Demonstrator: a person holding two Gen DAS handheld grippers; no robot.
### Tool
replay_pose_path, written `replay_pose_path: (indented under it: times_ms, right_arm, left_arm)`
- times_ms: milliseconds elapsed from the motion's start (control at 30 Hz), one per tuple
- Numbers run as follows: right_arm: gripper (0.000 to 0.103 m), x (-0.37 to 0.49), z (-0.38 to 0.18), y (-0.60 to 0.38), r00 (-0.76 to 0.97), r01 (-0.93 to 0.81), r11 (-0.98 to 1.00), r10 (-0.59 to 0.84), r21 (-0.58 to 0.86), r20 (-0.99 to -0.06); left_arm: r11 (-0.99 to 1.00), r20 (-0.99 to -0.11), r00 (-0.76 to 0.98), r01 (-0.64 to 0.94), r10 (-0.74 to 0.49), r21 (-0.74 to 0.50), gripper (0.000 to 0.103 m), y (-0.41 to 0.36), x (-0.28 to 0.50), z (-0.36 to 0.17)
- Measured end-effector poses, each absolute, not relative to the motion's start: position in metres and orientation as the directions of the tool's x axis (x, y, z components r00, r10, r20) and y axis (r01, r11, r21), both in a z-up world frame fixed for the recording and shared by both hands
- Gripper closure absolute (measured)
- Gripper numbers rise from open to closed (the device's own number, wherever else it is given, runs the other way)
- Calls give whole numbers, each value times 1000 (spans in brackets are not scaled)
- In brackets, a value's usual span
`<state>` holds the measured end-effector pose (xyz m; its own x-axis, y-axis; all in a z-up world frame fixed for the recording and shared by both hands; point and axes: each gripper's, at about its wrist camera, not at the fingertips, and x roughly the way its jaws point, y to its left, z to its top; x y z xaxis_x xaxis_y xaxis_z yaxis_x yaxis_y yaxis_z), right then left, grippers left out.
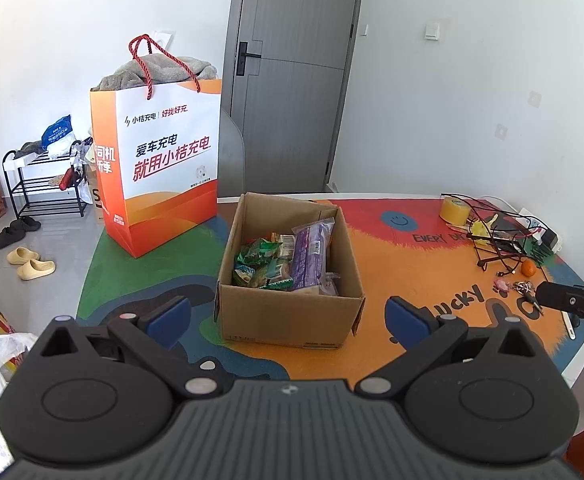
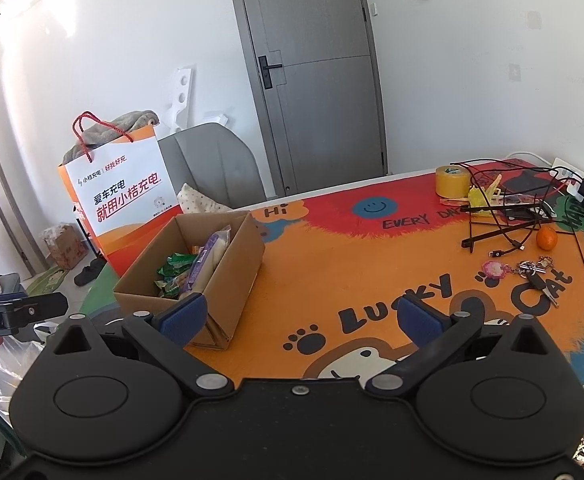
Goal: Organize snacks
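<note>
Left gripper (image 1: 288, 316) held wide open, empty; cardboard box (image 1: 292, 320) of snack packets (image 1: 288, 260) seen between jaws, just beyond.

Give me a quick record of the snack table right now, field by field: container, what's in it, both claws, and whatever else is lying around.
container: open cardboard box on the colourful table mat
contents: purple packet, green packets
left claw: open, empty, facing the box
right claw: open, empty, box to its left
behind box: orange-white paper bag holding grey cloth
far side: tape roll, orange, keys, cables
</note>
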<state>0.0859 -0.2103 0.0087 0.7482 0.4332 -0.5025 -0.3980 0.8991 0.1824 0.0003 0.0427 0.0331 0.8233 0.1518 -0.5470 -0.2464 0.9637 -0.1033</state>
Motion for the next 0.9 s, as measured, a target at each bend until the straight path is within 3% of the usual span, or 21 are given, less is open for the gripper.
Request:
replay_pose_path:
  times_ms: [900]
  right_arm:
    - [0,86,10,-209,748,-398,900,430,178,-505]
  left_arm:
    - [964,-551,822,-242,142,-112,0,41,0,34]
